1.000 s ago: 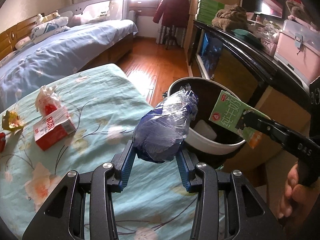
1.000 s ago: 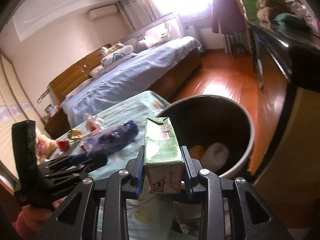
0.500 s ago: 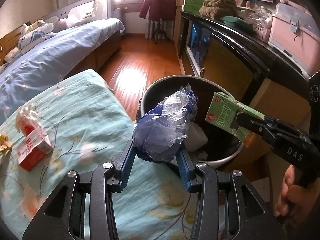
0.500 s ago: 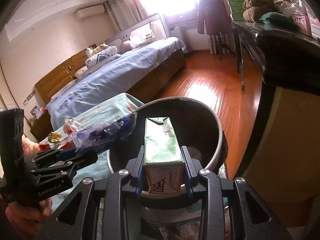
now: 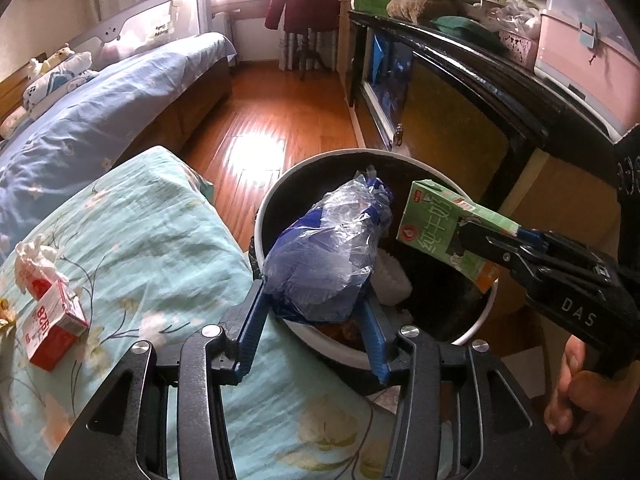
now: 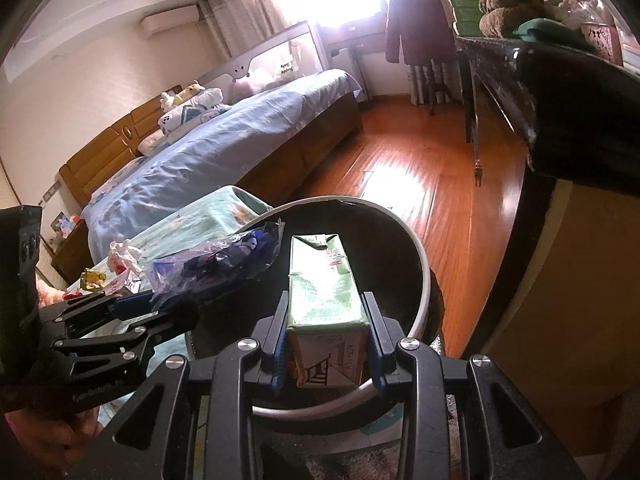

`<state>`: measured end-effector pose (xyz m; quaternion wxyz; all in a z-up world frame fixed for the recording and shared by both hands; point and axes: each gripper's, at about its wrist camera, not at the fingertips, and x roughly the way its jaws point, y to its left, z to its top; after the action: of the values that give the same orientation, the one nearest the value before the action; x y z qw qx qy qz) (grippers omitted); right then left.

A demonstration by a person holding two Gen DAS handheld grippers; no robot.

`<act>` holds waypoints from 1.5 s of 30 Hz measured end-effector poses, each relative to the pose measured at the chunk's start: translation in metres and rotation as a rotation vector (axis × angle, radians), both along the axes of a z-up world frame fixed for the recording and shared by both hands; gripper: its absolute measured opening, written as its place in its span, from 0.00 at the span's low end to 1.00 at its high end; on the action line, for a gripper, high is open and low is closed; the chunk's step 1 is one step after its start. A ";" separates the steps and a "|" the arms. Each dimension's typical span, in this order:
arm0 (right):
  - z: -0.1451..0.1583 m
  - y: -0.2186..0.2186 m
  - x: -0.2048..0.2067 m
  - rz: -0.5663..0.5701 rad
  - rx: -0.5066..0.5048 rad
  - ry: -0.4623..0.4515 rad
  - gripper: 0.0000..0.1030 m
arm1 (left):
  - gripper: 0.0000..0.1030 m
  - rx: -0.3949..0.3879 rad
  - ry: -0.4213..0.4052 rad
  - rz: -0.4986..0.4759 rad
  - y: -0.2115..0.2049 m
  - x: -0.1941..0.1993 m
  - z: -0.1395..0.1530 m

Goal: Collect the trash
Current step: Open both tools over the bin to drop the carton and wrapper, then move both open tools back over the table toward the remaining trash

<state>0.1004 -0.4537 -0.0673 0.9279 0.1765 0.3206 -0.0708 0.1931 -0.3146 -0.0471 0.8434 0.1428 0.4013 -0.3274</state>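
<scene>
Sunlit wooden floor (image 5: 256, 148) runs between the big blue bed (image 5: 100, 100) and the dark cabinet (image 5: 460, 92), and since a second ago both of your hands have carried their loads off the flowered bedspread (image 5: 152, 232) and over the round trash bin (image 5: 276, 200) at its corner. Your left tool (image 5: 316, 308) has the crumpled blue-and-clear plastic bag (image 5: 328, 252) between its blue pads, now above the bin's near rim rather than above the bedding. Its jaws have just been opening, and the gap looks wider than half a second back, yet the bag sits between the pads and has not dropped; I'd judge the release has begun. Your right tool (image 6: 326, 340) is clamped on the green milk carton (image 6: 320, 288), unchanged in grip, with the carton's top poking out over the bin's dark mouth.

White crumpled trash (image 5: 394, 276) lies inside the bin. On the bedspread, well away from the bin, a red-and-white box (image 5: 50, 328) with a wad of tissue (image 5: 34, 252) beside it remains to be gathered.

Open the left jaws fully so the bag falls clear inside, then let the carton go.
</scene>
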 end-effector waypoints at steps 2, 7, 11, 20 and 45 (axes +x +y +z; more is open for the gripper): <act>-0.001 -0.002 0.002 -0.001 0.012 0.001 0.34 | 0.49 -0.002 0.000 0.005 0.001 0.000 0.000; -0.001 -0.002 0.004 0.001 0.038 -0.007 0.46 | 0.63 -0.021 -0.002 0.019 0.011 -0.003 0.002; 0.002 0.003 0.003 0.016 0.047 -0.016 0.58 | 0.65 -0.047 0.012 0.062 0.032 -0.005 -0.001; 0.010 0.046 0.008 0.110 0.063 -0.049 0.81 | 0.68 -0.089 0.040 0.235 0.108 -0.010 -0.016; -0.003 0.184 0.052 0.411 0.071 0.017 0.87 | 0.70 -0.099 -0.005 0.718 0.330 -0.025 -0.029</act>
<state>0.1524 -0.2701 -0.0706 0.9133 0.1393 0.3601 0.1298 0.1684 0.0154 -0.0759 0.9115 -0.0477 0.4074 -0.0289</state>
